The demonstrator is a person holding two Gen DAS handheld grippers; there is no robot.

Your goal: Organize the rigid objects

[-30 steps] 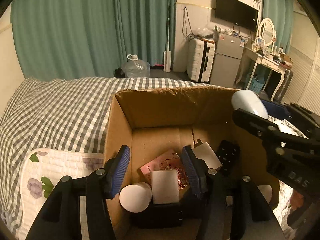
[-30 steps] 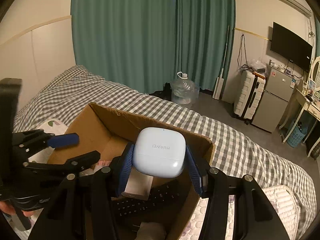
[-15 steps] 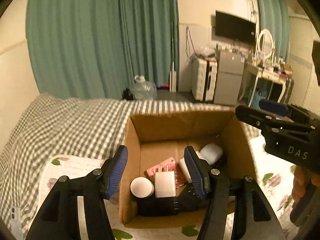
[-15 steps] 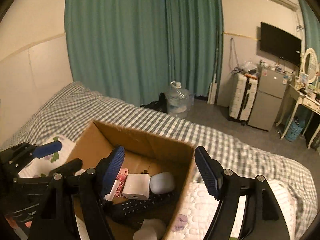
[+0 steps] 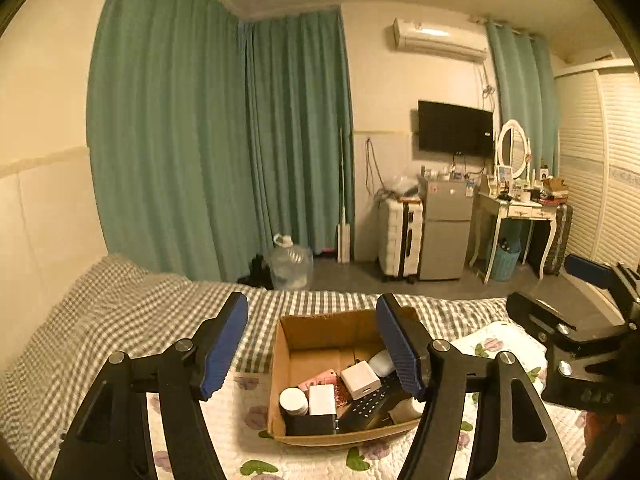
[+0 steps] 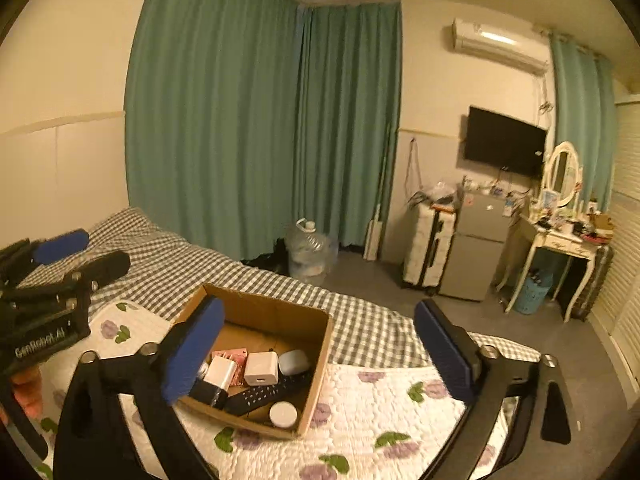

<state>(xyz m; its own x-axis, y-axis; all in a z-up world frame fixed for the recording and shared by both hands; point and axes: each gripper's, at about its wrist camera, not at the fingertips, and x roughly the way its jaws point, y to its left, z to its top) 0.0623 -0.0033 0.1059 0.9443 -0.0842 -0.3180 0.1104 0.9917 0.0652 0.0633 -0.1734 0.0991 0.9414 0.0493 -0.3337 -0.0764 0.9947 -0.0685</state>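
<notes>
- Left hand-held gripper (image 5: 312, 344): blue-padded fingers spread wide apart, nothing between them, held above the bed on the near side of the box.
- Right hand-held gripper (image 6: 320, 350): fingers likewise spread wide and empty, above the box.
- Cardboard box (image 6: 318, 354): open-topped, resting on the floral quilt (image 6: 380, 412), which lay over a grey checked bedspread (image 6: 180, 260).
- Earbuds case (image 6: 294, 361): pale, rounded, inside the box against its far side, just beside a white charger cube (image 6: 261, 368).
- Black remote control (image 6: 260, 394): lying in the box just in front of the case and charger.
- Round white lid (image 6: 283, 414): in the box's near corner (right wrist view).
- Pink card (image 5: 320, 380): flat on the box floor, partly covered.
- Room beyond: green curtains (image 5: 224, 152), water jug (image 5: 290, 262), suitcase (image 5: 400, 236), small fridge (image 5: 446, 232), wall television (image 5: 455, 128).
</notes>
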